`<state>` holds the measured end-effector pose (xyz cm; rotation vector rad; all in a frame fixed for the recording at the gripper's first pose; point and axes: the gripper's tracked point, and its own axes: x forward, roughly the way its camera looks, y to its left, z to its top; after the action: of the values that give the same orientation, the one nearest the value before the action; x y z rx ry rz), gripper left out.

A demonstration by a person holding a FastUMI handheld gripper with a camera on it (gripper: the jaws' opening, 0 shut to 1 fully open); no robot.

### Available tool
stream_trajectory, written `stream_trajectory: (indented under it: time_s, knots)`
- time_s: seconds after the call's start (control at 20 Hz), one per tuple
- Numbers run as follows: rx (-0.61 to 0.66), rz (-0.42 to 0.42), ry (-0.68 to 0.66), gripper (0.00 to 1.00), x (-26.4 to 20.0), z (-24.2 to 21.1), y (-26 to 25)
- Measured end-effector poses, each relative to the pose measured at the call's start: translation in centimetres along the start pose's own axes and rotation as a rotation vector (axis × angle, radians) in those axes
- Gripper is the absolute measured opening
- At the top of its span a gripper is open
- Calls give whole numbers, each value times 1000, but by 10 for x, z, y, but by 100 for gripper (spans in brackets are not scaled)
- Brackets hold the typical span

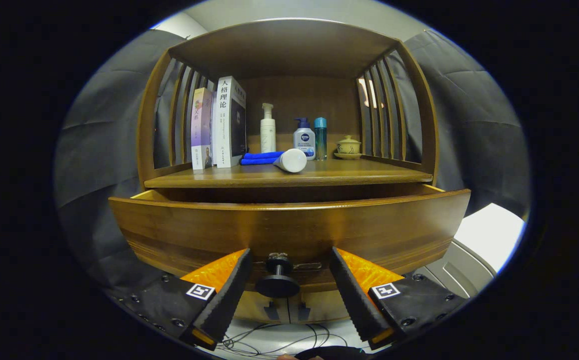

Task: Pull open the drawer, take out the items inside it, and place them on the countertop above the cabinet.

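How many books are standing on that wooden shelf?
2, upright side by side at the shelf's left end: a thin pale book outermost, a thicker white book beside it. More could hide behind them.

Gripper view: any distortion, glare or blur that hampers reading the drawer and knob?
Gripper view: fisheye bows the drawer front into an arc; warm glare streaks its middle; the knob, between the open gripper fingers, is sharp; the shelf bottles stay legible.
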<state>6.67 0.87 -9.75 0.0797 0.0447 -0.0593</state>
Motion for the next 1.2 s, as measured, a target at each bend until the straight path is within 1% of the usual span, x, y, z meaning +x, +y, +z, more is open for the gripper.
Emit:
stream_trajectory:
  time_s: [0.3,0.6,0.9,1.2]
  knots:
    - [7,3,5,98,32,9,0]
    - [9,6,1,98,54,15,0]
    - [25,4,10,98,69,20,0]
    - [27,5,13,98,69,20,1]
